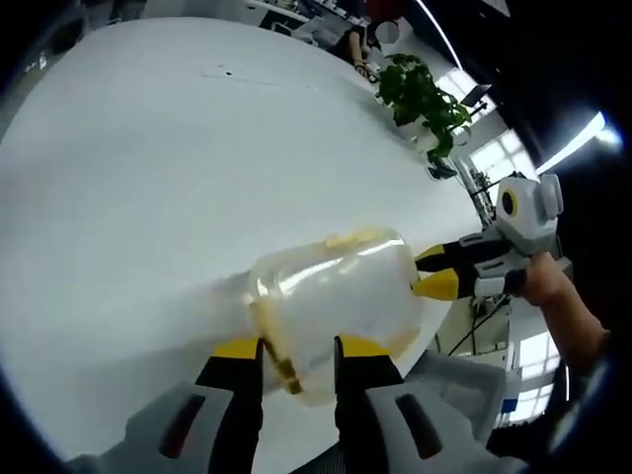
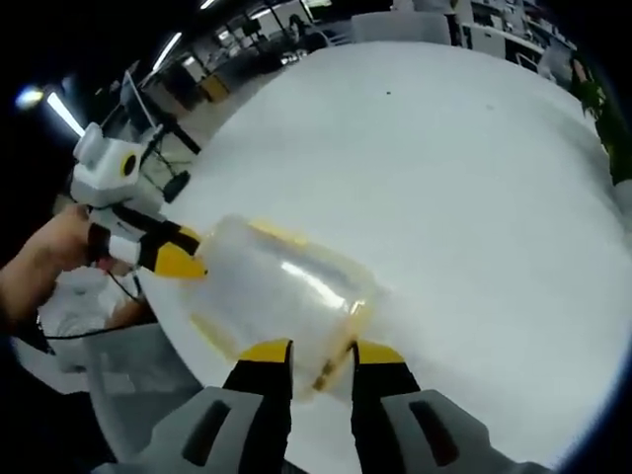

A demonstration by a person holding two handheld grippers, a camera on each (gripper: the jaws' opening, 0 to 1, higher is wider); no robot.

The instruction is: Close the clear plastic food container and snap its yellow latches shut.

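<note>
The clear plastic container [image 1: 336, 301] lies near the edge of a white table [image 1: 148, 178], with yellow latches showing through its walls. My left gripper [image 1: 299, 357] holds its near end, jaws closed against a yellow latch strip [image 1: 283, 370]. My right gripper [image 1: 437, 274] comes in from the right and pinches the far end with its yellow tips. In the right gripper view the container [image 2: 281, 291] runs between my right gripper [image 2: 323, 367], shut on the rim with a latch [image 2: 329, 371] between its jaws, and the left gripper [image 2: 176, 259] at the far end.
The white table [image 2: 474, 178] spreads wide beyond the container. A potted green plant [image 1: 423, 99] stands past the table's far side. A person's hand [image 2: 44, 257] holds the left gripper off the table edge. Office desks and windows lie beyond.
</note>
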